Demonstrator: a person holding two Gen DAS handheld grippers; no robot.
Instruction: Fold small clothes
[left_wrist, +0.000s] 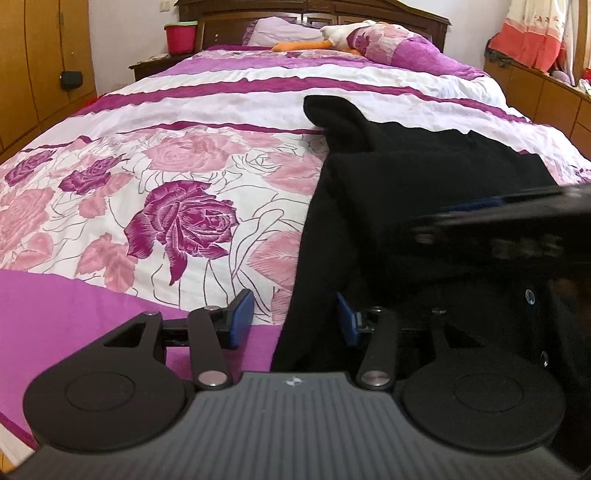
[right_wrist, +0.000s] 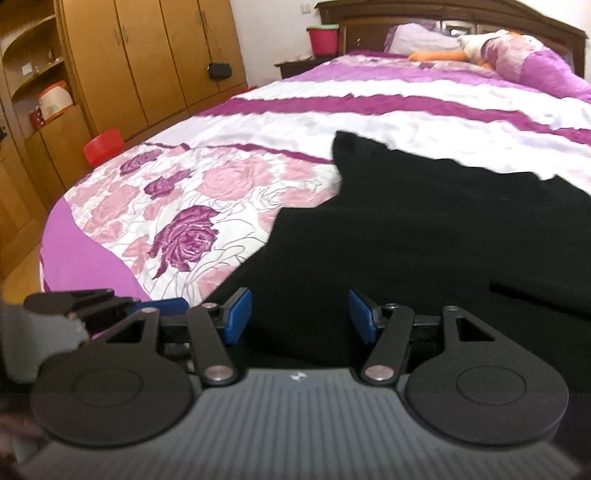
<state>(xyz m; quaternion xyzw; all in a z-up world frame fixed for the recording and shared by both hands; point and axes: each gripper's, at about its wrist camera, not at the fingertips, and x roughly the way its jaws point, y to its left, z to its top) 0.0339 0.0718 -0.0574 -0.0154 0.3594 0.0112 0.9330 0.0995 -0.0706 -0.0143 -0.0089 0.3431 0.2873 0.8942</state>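
Observation:
A black garment (left_wrist: 406, 192) lies on the bed, partly folded over itself, with one end reaching toward the headboard. It also shows in the right wrist view (right_wrist: 424, 221). My left gripper (left_wrist: 293, 319) is open at the garment's near left edge; its right blue pad is at the black cloth and its left pad is over the pink cover. My right gripper (right_wrist: 300, 317) is open low over the garment's near part. The right gripper appears blurred in the left wrist view (left_wrist: 509, 229). The left gripper shows at the lower left of the right wrist view (right_wrist: 110, 306).
The bed has a pink and purple rose cover (left_wrist: 166, 206). Pillows and a soft toy (left_wrist: 332, 37) lie near the headboard. A red bucket (left_wrist: 180, 37) stands on a nightstand. Wooden wardrobes (right_wrist: 140, 62) line the left wall, with a red basin (right_wrist: 103, 147) on the floor.

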